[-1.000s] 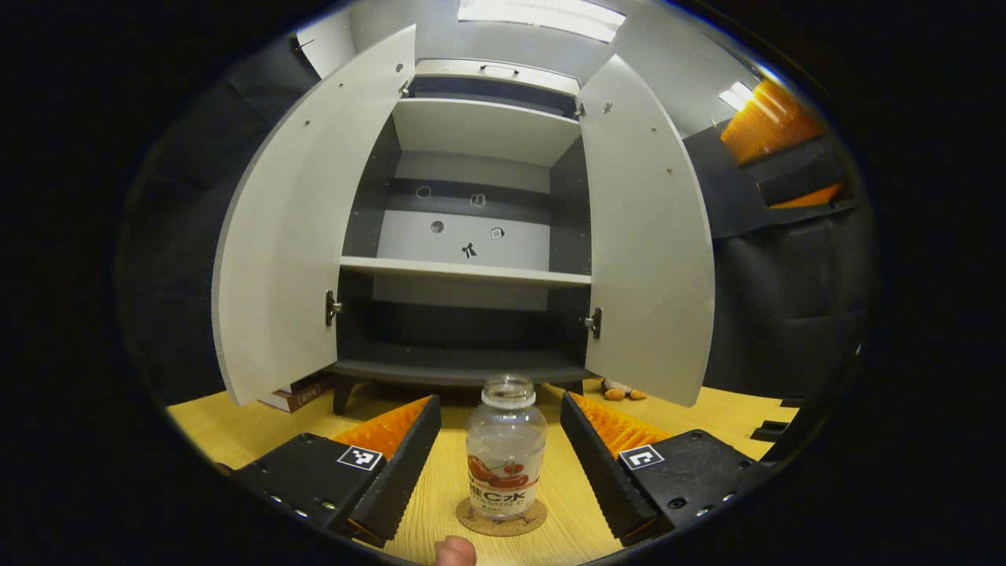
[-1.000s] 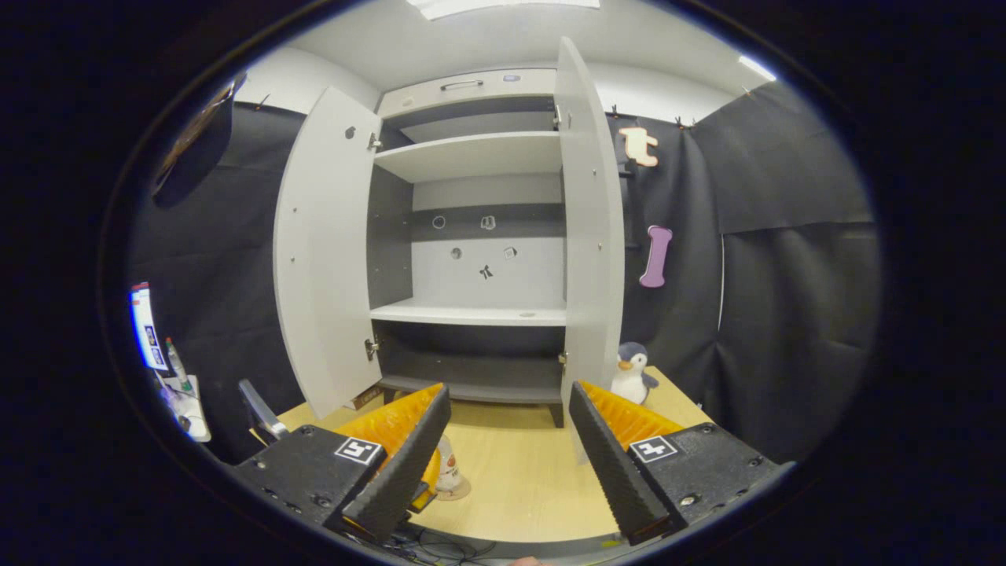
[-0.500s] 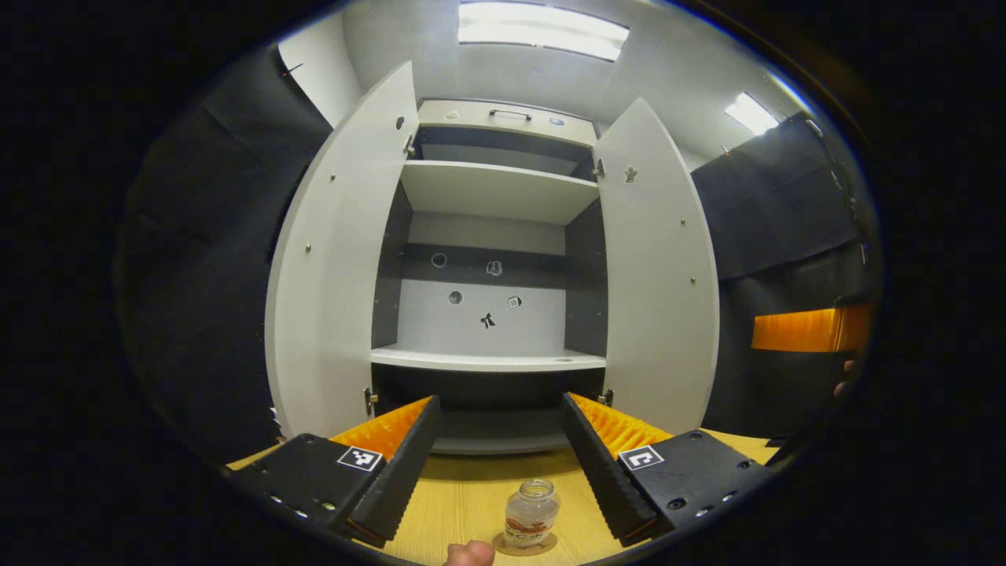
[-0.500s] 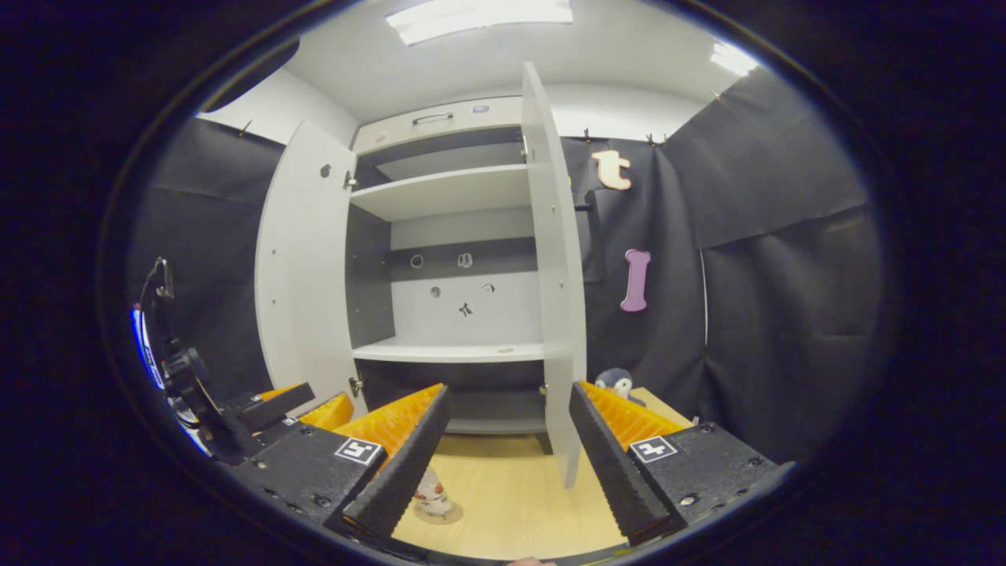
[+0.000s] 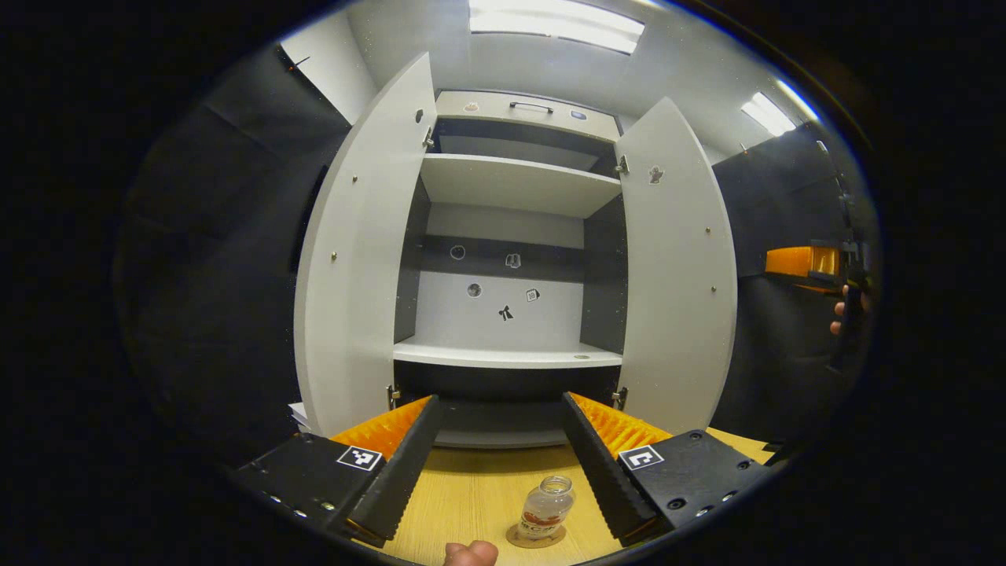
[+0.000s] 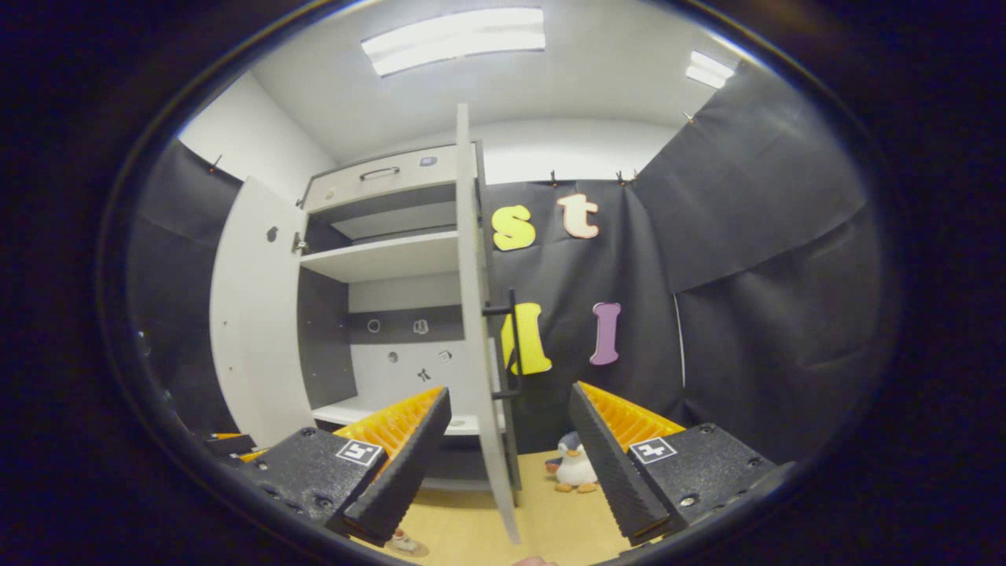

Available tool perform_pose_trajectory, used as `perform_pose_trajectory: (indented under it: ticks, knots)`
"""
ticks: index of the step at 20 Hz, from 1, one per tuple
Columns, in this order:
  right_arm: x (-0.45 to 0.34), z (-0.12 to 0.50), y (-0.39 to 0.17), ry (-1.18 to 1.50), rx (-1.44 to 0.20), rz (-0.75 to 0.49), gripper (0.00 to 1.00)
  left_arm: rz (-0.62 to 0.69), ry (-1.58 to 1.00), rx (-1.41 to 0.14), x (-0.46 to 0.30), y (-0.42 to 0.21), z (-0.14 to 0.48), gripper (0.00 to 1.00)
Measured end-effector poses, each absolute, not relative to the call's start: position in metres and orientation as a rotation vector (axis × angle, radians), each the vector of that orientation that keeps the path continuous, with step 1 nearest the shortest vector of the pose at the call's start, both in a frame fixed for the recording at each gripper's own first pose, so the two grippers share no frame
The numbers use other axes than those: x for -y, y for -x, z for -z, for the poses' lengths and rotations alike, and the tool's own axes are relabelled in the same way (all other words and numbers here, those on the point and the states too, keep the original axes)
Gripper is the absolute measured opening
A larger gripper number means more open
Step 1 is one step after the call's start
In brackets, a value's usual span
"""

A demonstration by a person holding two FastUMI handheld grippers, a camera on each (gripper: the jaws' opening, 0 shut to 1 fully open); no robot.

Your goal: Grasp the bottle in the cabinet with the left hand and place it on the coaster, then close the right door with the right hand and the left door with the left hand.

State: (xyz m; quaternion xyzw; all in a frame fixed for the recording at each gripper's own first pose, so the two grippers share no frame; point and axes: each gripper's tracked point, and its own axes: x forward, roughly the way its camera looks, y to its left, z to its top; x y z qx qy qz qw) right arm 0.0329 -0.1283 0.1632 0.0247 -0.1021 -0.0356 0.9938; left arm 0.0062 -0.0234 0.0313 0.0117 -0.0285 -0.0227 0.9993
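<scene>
A: Logging item one: bottle (image 5: 546, 506) stood upright on the coaster (image 5: 536, 538) on the worktop (image 5: 471, 495), uncapped, out of the cabinet (image 5: 511, 259). Over the last second the left tongs (image 5: 499, 452) had backed away from it; the bottle, which had sat between the fingers, shrank to a small shape low in the left gripper view. Placement judged done.

B: Item two, doors?

A: Left door (image 5: 357, 259) and right door (image 5: 680, 267) both open. The right tongs (image 6: 507, 448) had swung rightward, bringing the right door (image 6: 475, 314) edge-on, its handle (image 6: 511, 342) facing them. Closing that door appeared next.

B: State of the tongs?

A: Left tongs: spread wide, holding nothing, touching nothing. Right tongs: likewise spread, empty, the door edge between the fingers in view, contact not confirmed.
</scene>
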Motion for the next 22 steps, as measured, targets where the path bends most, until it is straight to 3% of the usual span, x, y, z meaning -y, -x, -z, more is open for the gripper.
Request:
perform_pose_trajectory:
  ticks: [1, 9, 10, 11, 12, 16, 22]
  knots:
    - [0.142, -0.172, -0.044, -0.057, 0.201, 0.09, 0.99, 0.043, -0.027, 0.055, 0.023, -0.005, -0.03, 0.9]
    - [0.189, -0.183, -0.123, -0.083, 0.159, 0.109, 0.98, 0.046, -0.024, 0.035, 0.034, 0.006, -0.015, 0.93]
    - [0.186, -0.182, -0.128, -0.082, 0.158, 0.103, 0.93, 0.045, -0.029, 0.033, 0.034, 0.004, -0.014, 0.93]
    - [0.182, -0.181, -0.131, -0.076, 0.158, 0.096, 0.98, 0.042, -0.035, 0.028, 0.034, 0.005, -0.013, 0.93]
    - [0.176, -0.179, -0.134, -0.065, 0.156, 0.089, 0.93, 0.039, -0.038, 0.026, 0.033, 0.005, -0.011, 0.94]
    - [0.169, -0.181, -0.134, -0.025, 0.173, 0.095, 1.0, 0.024, -0.033, 0.02, 0.028, 0.005, -0.006, 0.94]
    - [0.124, -0.179, -0.133, 0.002, 0.156, 0.018, 0.96, -0.002, -0.026, 0.012, 0.014, 0.009, 0.0, 0.94]
